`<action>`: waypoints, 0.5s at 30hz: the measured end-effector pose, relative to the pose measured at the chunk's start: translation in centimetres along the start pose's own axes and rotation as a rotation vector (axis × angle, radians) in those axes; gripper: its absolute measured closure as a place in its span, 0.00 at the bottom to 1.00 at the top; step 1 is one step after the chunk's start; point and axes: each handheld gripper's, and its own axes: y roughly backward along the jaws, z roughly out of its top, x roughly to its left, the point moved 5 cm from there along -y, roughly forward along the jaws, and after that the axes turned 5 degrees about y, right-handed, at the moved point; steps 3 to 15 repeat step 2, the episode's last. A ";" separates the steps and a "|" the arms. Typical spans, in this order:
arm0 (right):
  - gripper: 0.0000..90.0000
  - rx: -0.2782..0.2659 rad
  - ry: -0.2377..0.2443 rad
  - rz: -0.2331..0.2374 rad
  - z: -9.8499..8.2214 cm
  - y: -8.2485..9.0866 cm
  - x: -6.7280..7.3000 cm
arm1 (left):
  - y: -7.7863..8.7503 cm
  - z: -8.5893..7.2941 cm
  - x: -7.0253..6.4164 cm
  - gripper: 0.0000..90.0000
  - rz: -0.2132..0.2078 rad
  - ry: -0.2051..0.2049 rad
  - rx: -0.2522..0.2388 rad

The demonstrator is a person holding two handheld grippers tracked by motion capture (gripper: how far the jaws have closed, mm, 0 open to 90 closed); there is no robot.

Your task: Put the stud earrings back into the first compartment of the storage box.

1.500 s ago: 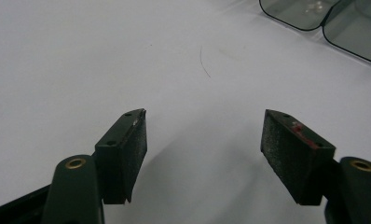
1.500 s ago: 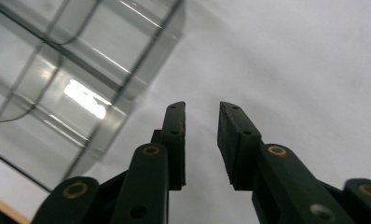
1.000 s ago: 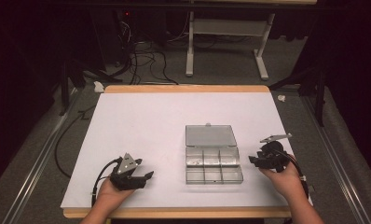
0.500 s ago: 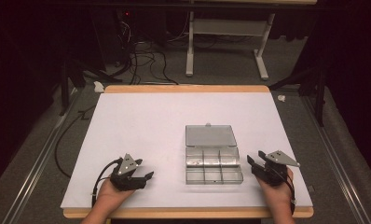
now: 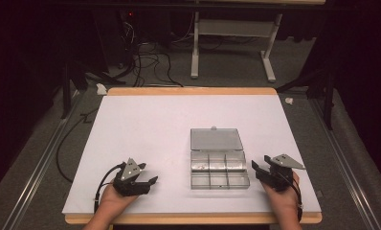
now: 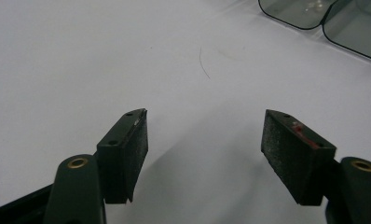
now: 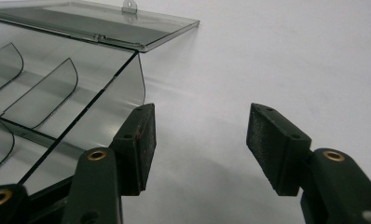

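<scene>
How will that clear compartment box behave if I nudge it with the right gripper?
The clear compartment box looks thin-walled and empty, so probably light; it would likely slide on the smooth white table rather than tip. Its lid lies open flat behind, so a push on one corner may swivel it. The right gripper stands open beside it, its jaws just widened, nothing between them.

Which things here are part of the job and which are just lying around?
Part of the job: clear compartment box with its lid open, left gripper, right gripper.
Just lying around: cables and white scrap on the floor, desk frame.
</scene>
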 end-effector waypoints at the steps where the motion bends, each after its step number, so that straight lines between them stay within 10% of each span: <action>1: 0.48 0.006 0.000 -0.004 0.0 0.0 0.0 | 0.0 0.0 0.0 0.36 -0.001 0.000 -0.004; 15: 0.48 0.008 -0.002 -0.004 0.0 -0.1 0.0 | 0.0 0.0 0.0 0.36 -0.001 0.000 -0.004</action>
